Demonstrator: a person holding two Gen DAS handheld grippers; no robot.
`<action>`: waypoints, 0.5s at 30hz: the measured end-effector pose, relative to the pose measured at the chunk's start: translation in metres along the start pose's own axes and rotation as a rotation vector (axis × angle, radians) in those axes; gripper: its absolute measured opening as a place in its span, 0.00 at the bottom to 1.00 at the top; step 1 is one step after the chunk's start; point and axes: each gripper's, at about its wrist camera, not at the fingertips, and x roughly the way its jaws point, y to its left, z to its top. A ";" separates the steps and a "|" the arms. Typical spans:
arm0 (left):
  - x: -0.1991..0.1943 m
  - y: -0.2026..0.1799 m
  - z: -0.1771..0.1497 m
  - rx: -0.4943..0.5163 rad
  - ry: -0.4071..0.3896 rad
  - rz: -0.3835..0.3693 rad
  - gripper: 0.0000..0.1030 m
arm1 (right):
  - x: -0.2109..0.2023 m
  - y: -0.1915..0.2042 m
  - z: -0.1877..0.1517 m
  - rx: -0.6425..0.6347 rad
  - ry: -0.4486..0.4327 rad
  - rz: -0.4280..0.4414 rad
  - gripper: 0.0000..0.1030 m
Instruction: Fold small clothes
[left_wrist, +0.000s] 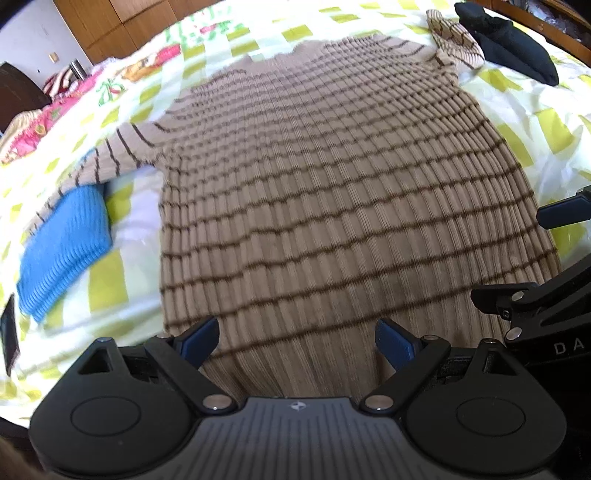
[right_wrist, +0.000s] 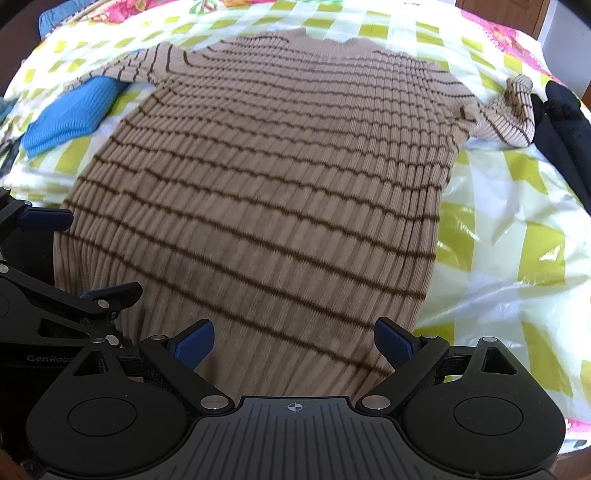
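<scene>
A tan ribbed sweater with thin brown stripes (left_wrist: 332, 177) lies spread flat on the bed, hem toward me, neck at the far end, both sleeves out to the sides. It also fills the right wrist view (right_wrist: 266, 184). My left gripper (left_wrist: 295, 339) is open and empty above the hem's left part. My right gripper (right_wrist: 293, 341) is open and empty above the hem's right part. The two grippers are side by side; the right one shows at the left wrist view's right edge (left_wrist: 535, 295), the left one at the right wrist view's left edge (right_wrist: 55, 288).
A yellow-green checked sheet (right_wrist: 509, 206) covers the bed. A folded blue knit (left_wrist: 62, 243) lies under the left sleeve. A black garment (left_wrist: 509, 40) lies by the right sleeve. Pink floral bedding (left_wrist: 40, 122) is at the far left; a wooden wardrobe (left_wrist: 110, 26) stands behind.
</scene>
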 end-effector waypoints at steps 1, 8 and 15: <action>-0.001 0.000 0.003 0.000 -0.009 0.008 0.99 | -0.001 -0.001 0.002 0.006 -0.008 0.000 0.91; 0.003 0.005 0.019 -0.023 -0.017 0.014 0.99 | -0.004 -0.010 0.017 0.029 -0.040 0.000 0.91; 0.009 0.007 0.019 -0.034 -0.002 0.011 0.99 | 0.002 -0.010 0.020 0.032 -0.027 0.007 0.91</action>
